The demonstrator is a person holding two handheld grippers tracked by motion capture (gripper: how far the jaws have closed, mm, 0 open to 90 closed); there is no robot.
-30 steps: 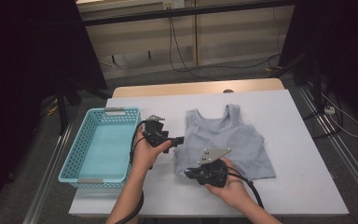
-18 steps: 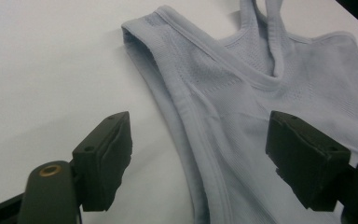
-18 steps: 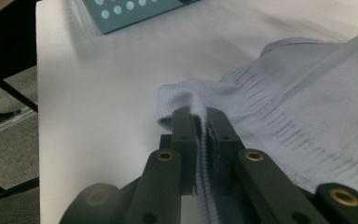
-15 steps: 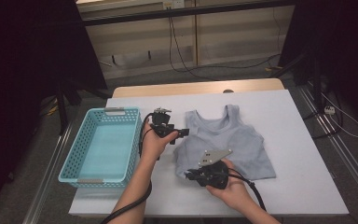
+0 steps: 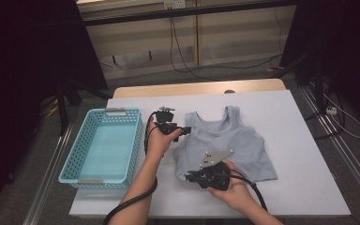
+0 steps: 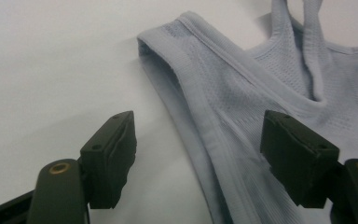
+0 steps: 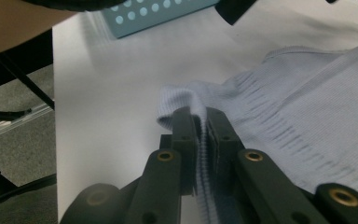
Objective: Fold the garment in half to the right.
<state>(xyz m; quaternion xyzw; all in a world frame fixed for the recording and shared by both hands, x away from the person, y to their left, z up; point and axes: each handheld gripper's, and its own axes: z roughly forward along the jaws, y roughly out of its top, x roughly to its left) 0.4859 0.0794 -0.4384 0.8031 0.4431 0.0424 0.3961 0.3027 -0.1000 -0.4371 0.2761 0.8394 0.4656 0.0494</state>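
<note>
A light grey sleeveless top [image 5: 234, 138] lies flat on the white table [image 5: 300, 117]. My left gripper [image 5: 185, 131] reaches in from the left at the top's left armhole. In the left gripper view its jaws [image 6: 198, 135] stand open astride the top's [image 6: 261, 84] side edge. They have just been closing a little, and the pads do not touch the fabric. My right gripper [image 5: 191, 176] sits at the top's lower left corner. In the right gripper view its jaws [image 7: 199, 116] are shut on the hem of the top [image 7: 307, 93], which bunches above the fingertips.
A light blue plastic basket [image 5: 70, 161] stands on the table's left side, close to my left forearm; its perforated wall [image 7: 154, 14] shows in the right gripper view. Bare table lies to the right of the top. Cables run on the floor behind.
My left gripper has moved away from the person and to the right, up to the top's left armhole edge, with its jaws a little narrower. The right gripper has kept still on the hem.
</note>
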